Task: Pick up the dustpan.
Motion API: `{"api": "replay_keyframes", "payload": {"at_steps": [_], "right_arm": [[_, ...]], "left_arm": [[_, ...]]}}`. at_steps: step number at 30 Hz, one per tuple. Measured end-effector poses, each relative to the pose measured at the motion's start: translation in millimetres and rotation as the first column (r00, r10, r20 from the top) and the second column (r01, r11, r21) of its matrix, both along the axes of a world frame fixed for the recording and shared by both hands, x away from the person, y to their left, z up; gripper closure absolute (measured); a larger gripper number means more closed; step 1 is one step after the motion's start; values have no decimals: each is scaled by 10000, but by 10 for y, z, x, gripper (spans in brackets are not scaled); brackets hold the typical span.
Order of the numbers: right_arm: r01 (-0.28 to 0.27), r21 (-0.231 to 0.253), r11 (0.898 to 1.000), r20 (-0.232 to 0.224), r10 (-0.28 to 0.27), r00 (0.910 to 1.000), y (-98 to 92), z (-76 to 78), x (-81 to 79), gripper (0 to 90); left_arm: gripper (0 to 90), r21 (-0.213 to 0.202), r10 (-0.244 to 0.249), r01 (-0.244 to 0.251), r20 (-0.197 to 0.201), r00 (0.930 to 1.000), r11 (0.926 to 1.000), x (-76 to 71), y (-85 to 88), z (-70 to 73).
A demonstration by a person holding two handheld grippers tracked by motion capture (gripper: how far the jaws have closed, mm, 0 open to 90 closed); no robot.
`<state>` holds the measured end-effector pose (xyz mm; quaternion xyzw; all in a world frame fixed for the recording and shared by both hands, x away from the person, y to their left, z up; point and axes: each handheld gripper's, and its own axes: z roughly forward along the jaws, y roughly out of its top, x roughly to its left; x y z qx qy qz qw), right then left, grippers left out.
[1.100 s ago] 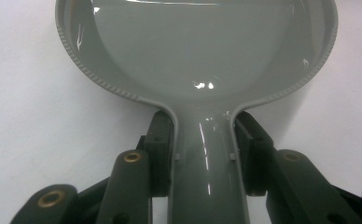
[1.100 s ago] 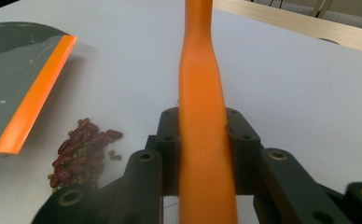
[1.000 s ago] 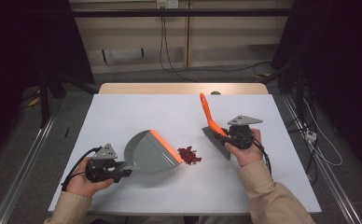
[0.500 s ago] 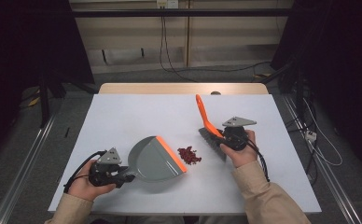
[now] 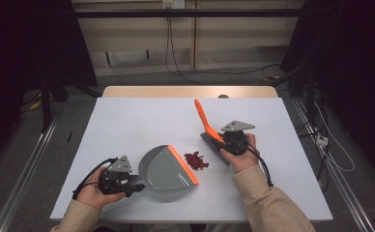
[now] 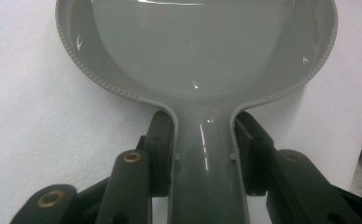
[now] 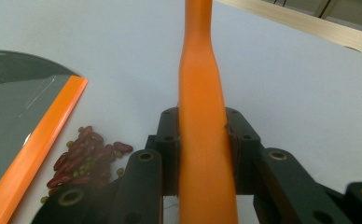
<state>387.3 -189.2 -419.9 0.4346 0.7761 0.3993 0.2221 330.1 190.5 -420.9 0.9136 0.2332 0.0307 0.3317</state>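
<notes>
Bean pile (image 5: 196, 161) on the surface (image 5: 127, 121) just off the dustpan's (image 5: 168, 169) orange lip, between left claw (image 5: 132, 182) clamped on the pan handle and nearer right claw (image 5: 220, 140) clamped on brush (image 5: 206, 123), its handle angled up and away.

Glossy grey plastic dustpan (image 6: 193, 51)

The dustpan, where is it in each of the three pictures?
High view: the grey dustpan lies left of centre on the table, handle toward the left gripper.
Left gripper view: its bowl spans the top, handle clamped between the black jaws.
Right gripper view: it sits at the left edge.
Shared landmark: the orange lip, beside the red beans.
</notes>
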Motion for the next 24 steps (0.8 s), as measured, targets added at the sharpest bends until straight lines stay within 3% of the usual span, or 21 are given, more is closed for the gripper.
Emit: {"api": "replay_keyframes", "payload": {"at_steps": [9,24], "right_arm": [[-287,-327,9991,-39,286,9996,131,-19,-18,708],[-246,-350,9991,-57,244,9997,183,-29,-45,708]], "left_arm": [[626,50,-122,122,-42,9999,9999,-19,-30,-1],[623,66,-351,352,-143,9993,9994,-26,-72,-42]]}}
